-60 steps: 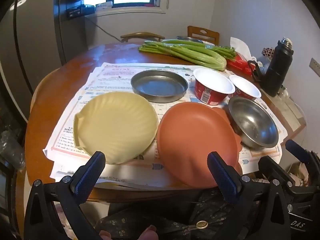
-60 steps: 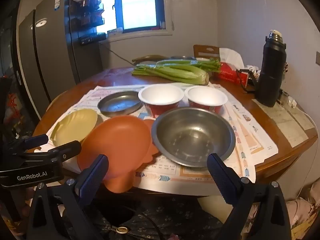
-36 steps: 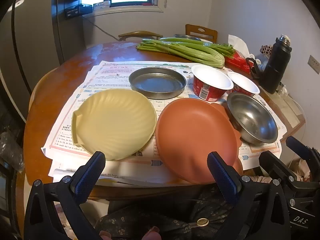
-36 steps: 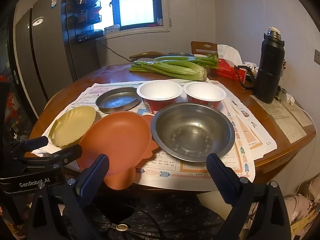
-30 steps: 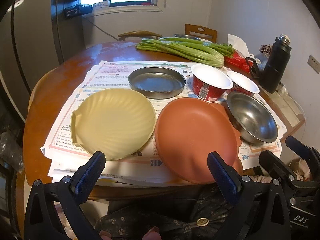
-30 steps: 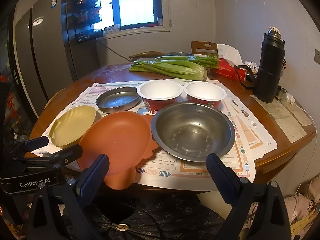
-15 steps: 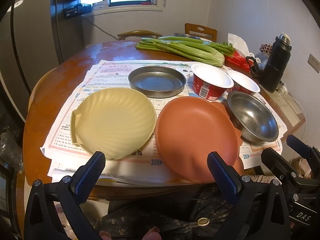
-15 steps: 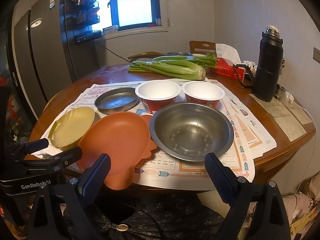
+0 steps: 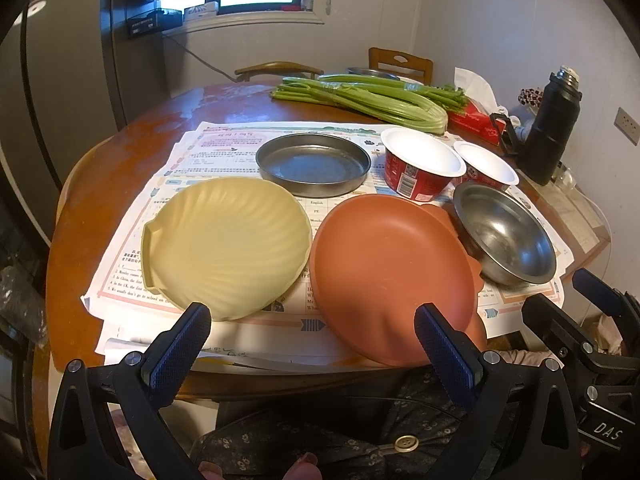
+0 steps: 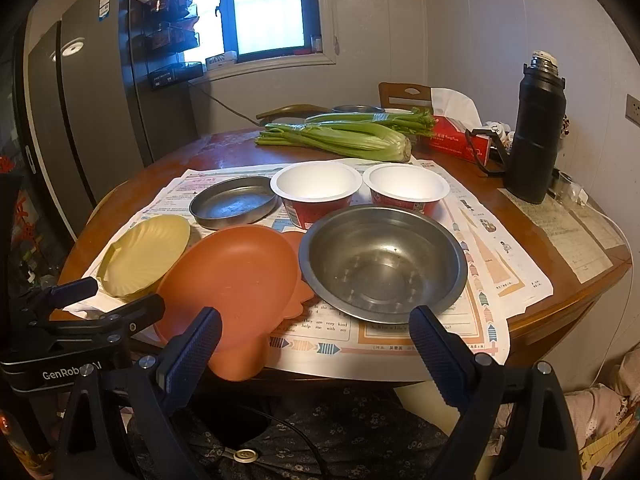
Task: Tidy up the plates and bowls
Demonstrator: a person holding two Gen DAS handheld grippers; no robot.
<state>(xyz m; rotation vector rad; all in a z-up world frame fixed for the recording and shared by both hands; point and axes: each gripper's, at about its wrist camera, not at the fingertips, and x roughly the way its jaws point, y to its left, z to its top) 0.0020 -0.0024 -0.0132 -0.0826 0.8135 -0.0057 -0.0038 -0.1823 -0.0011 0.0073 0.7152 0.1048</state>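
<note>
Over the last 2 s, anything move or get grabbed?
No visible change beyond slight camera drift. The left gripper and right gripper are open and empty, short of the table edge. The yellow shell plate, orange plate, flat steel pan, steel bowl and both red cups lie where they were.

On my round wooden table [image 10: 224, 152], printed paper sheets [image 10: 484, 272] cover the near half. Beyond them lie 2 celery bunches [image 10: 348, 136], a red tissue box [image 10: 456, 136] and a black flask [image 10: 538, 128] at my right.
</note>
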